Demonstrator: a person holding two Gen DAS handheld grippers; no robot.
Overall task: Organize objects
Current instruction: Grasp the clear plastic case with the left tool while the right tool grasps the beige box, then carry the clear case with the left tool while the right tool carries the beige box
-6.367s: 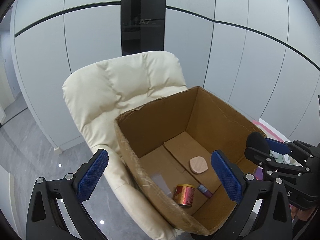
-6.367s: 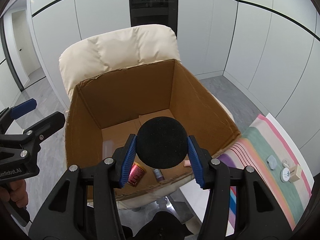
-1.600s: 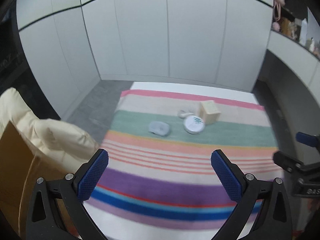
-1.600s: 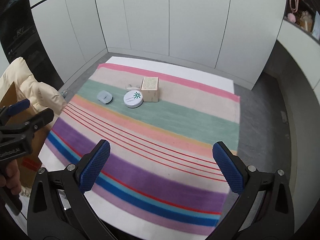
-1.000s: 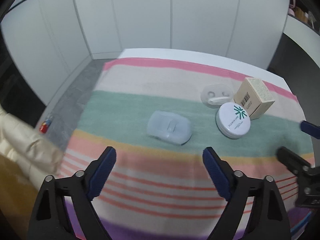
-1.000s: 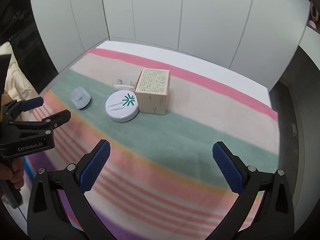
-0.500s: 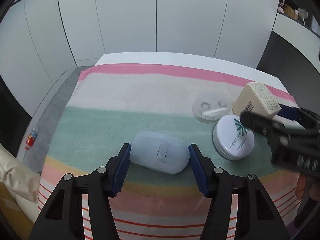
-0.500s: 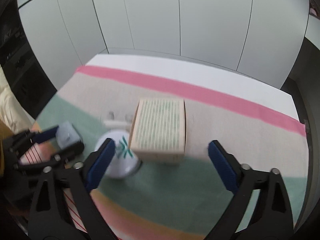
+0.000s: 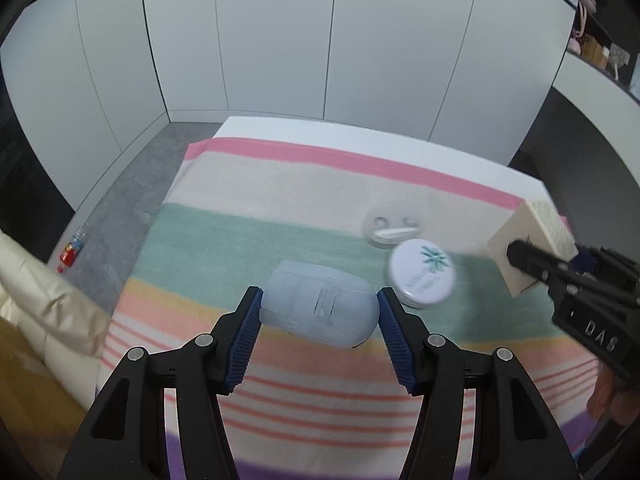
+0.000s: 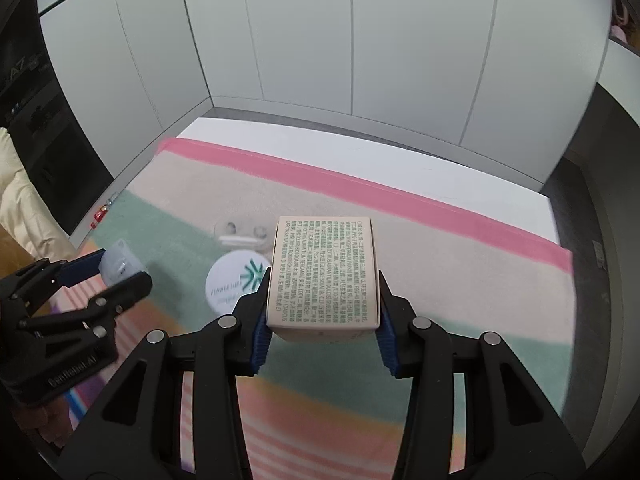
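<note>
Two grips are carrying loads at once, and either one could be slipping.

Your left gripper (image 9: 318, 320) is pinching the pale blue plastic case (image 9: 320, 308) by its rounded ends, with only the tips of the fingers (image 9: 247, 328) on it, so a quick swing is risking it squirting out onto the striped blanket (image 9: 280, 200). Your right gripper (image 10: 323, 320) is closing on the printed carton (image 10: 323, 276), its pads pressing the side walls; squeezing harder is risking a crushed box. The white round tin (image 10: 234, 282) and clear lens case (image 10: 241, 235) are lying just beside it, so a low sweep could be knocking them.
</note>
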